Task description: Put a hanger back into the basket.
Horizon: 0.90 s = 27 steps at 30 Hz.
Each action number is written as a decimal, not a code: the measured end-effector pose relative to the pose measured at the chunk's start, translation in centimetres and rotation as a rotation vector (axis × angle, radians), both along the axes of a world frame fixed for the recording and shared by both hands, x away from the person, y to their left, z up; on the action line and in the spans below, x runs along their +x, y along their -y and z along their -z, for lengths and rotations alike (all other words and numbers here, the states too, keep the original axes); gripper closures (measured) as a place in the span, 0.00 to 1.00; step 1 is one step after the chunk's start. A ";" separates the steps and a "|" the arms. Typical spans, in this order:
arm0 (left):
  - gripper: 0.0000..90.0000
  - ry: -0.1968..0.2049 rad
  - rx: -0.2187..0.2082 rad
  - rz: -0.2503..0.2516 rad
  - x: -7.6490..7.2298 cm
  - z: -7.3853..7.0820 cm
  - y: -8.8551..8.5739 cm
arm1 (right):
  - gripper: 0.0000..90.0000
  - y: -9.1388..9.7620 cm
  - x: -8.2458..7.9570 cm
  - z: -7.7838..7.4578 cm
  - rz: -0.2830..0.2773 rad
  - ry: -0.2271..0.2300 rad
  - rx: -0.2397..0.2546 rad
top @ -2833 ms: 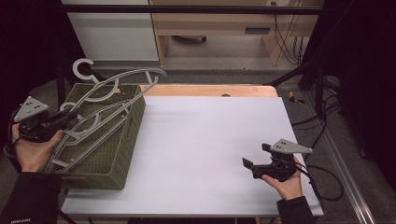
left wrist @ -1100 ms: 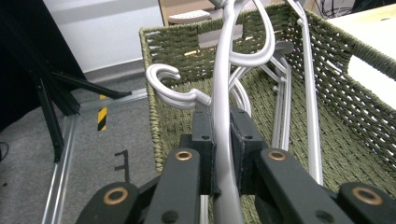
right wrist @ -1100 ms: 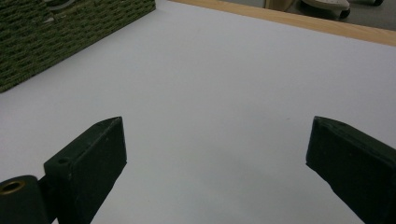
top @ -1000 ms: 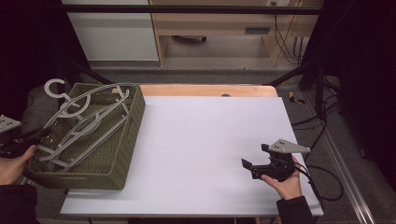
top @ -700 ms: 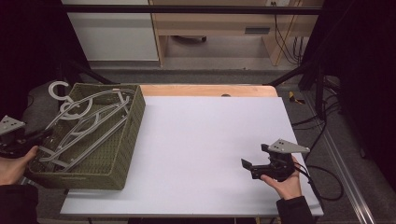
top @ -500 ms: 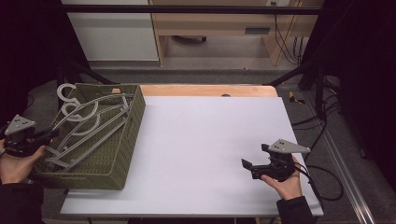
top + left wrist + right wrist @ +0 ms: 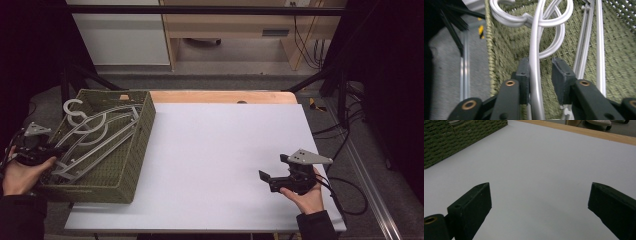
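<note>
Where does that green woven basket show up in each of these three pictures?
High view: the green woven basket stands at the table's left edge, with grey hangers in it.
Left gripper view: its weave runs behind the left claw.
Right gripper view: one corner shows top left.
Shared landmark: the basket's olive weave itself.

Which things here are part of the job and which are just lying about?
Part of the job:
- grey hangers, lying in the basket
- green woven basket
- left tool, its jaws just opening, one hanger bar between them, right pad clear of it

Just about:
- right tool, open, idle over the white table
- cables beside the table
</note>
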<state>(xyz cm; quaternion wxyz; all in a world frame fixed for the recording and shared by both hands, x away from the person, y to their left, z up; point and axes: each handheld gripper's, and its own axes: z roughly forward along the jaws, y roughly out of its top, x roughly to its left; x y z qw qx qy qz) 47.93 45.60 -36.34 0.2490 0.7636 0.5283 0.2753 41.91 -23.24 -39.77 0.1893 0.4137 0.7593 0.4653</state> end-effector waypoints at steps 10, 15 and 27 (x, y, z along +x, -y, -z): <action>0.74 -0.023 -0.011 -0.042 0.0 0.1 -0.1 | 0.06 -0.1 0.0 0.0 -0.001 0.003 -0.001; 0.70 0.069 -0.104 -0.015 -0.8 -0.5 0.2 | 0.06 -0.1 0.0 0.0 -0.002 0.003 0.001; 0.45 0.254 -0.281 0.160 -3.4 -1.3 5.5 | 0.05 -0.1 -0.1 -0.1 0.002 0.030 0.039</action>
